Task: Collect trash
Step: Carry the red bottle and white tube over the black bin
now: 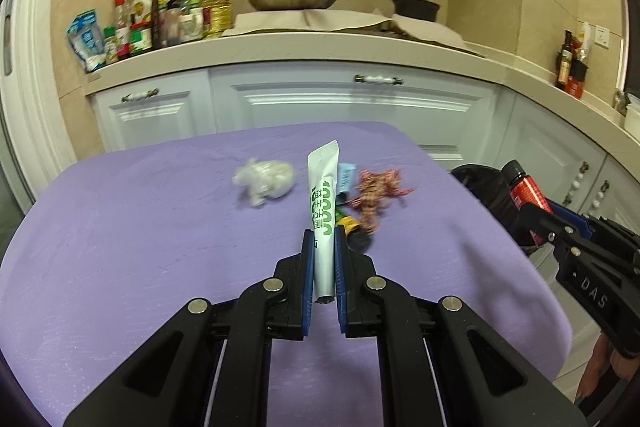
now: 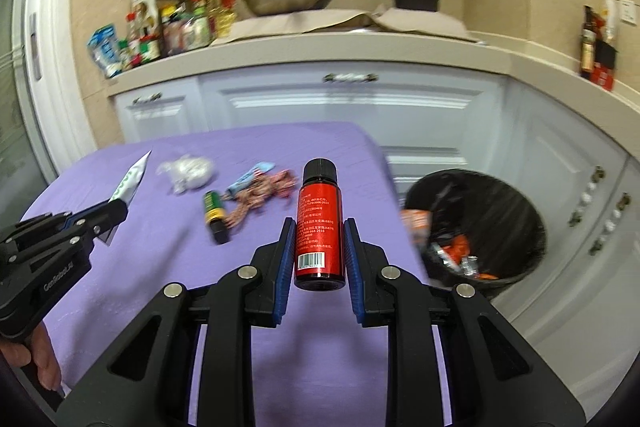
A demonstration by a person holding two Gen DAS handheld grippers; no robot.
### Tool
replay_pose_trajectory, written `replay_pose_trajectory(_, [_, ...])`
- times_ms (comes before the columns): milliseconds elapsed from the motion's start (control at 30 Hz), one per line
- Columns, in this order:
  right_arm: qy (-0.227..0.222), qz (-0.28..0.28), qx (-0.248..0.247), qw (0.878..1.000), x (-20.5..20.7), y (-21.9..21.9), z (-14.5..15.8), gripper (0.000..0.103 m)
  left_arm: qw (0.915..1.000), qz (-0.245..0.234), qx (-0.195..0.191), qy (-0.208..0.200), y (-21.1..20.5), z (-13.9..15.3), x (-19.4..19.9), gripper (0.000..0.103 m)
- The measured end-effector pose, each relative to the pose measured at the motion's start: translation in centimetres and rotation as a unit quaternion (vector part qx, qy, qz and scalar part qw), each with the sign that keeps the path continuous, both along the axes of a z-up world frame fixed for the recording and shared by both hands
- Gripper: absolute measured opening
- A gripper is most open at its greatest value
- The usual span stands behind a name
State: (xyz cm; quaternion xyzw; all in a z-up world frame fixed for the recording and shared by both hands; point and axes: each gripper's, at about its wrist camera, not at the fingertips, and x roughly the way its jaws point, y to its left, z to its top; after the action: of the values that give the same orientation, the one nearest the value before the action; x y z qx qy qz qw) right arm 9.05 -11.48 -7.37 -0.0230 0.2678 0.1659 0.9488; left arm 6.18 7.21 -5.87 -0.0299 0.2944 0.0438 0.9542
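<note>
L gripper [image 1: 323,239] clamped on a white tube [image 1: 324,211], angled down over the purple table [image 1: 120,227] near its front edge. R gripper [image 2: 319,227] clamped on a red bottle [image 2: 319,227], by the table's right edge. A hand [image 2: 40,359] shows under L grip.
</note>
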Motion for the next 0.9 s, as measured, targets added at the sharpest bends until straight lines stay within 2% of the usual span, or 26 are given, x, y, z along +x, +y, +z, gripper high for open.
replay_pose_trajectory(400, [-0.039,-0.078,0.016,0.996,1.4,-8.2,2.4,0.023,0.9982,-0.049,0.009,-0.035,-6.9,1.9,1.8,0.01])
replay_pose_trajectory(900, [-0.072,-0.121,0.025,0.99,3.5,-13.5,4.1,0.023,0.9934,-0.091,0.02,-0.066,-13.9,3.1,5.7,0.01])
